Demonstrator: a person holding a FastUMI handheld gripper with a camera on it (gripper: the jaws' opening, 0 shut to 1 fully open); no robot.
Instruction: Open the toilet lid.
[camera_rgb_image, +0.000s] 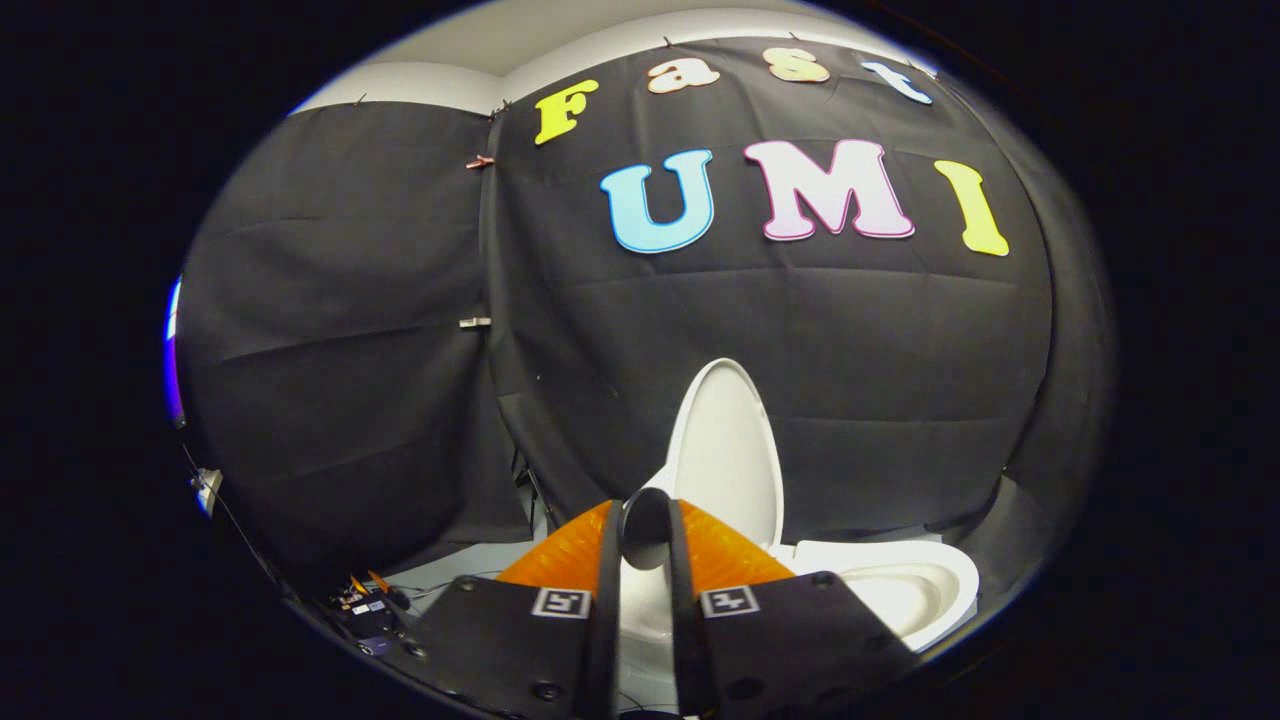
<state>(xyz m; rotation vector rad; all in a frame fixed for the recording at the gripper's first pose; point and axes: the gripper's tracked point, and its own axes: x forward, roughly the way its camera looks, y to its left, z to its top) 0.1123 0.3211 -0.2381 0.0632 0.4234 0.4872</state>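
In the gripper view the toilet lid stands nearly upright above the open bowl, just beyond the gripper, whose fingers sit narrow around a dark rounded part, seemingly the lid's edge. Best push it fully back, then release gently.

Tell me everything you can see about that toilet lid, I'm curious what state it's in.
The toilet lid is a white, smooth, glossy oval, plastic by the look of it. It stands raised, nearly upright, against the black cloth wall, its inner face turned toward the camera. Its lower edge meets the white toilet bowl, which lies open beside it. The gripper sits just before the lid's lower left edge, jaws nearly closed with a narrow gap. Whether they touch the lid cannot be told.
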